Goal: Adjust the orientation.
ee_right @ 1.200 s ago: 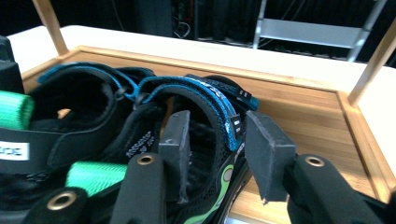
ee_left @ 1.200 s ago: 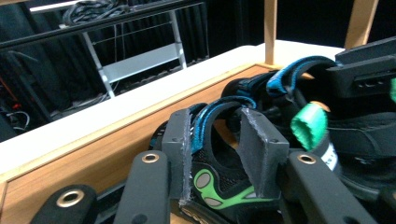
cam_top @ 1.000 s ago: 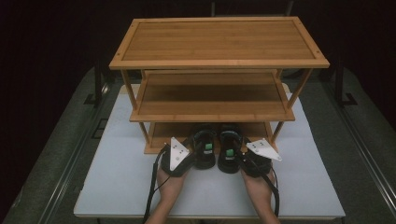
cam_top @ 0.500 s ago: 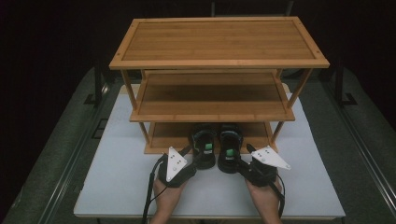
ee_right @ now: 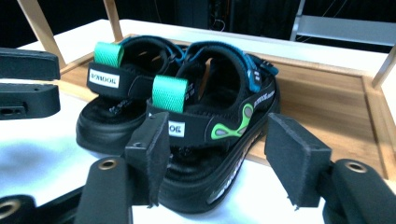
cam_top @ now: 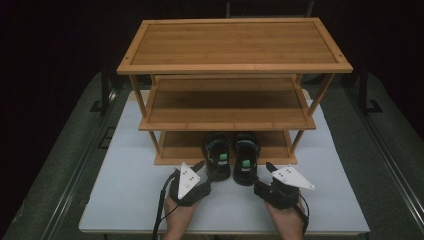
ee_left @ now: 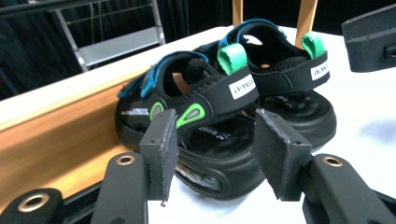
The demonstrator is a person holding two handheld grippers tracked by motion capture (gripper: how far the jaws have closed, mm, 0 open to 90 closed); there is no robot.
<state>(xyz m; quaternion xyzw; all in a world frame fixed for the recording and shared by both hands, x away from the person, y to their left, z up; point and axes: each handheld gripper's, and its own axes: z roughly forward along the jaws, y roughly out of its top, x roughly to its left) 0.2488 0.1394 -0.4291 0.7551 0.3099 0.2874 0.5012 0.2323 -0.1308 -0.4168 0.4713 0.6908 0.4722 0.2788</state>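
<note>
I had both tools low at the near edge of the white table [cam_top: 125,200], and what mattered was how the pair of sandals lay against them: the left sandal [cam_top: 218,155] and the right sandal [cam_top: 246,157] stood side by side, toes pointing away into the bottom shelf [cam_top: 180,145] of the wooden rack [cam_top: 235,45], heels toward me and overhanging that shelf's front lip onto the table. Their long axes ran straight away from me, so each heel faced its own tool. The left gripper [cam_top: 201,166] sat just beside and a little behind the left sandal's heel, angled inward; the right gripper [cam_top: 264,170] mirrored it at the right sandal's heel. Each was about equally near to its shoe. In the left gripper view the jaws stood spread apart with nothing between them, the left sandal [ee_left: 196,121] just ahead of and between the pads, not touching as far as I could tell. In the right gripper view the jaws were likewise spread and empty, framing the right sandal's [ee_right: 219,126] heel, the green pull tab [ee_right: 169,93] above the inner pad. I judged each heel would be reached by a short push forward.
</note>
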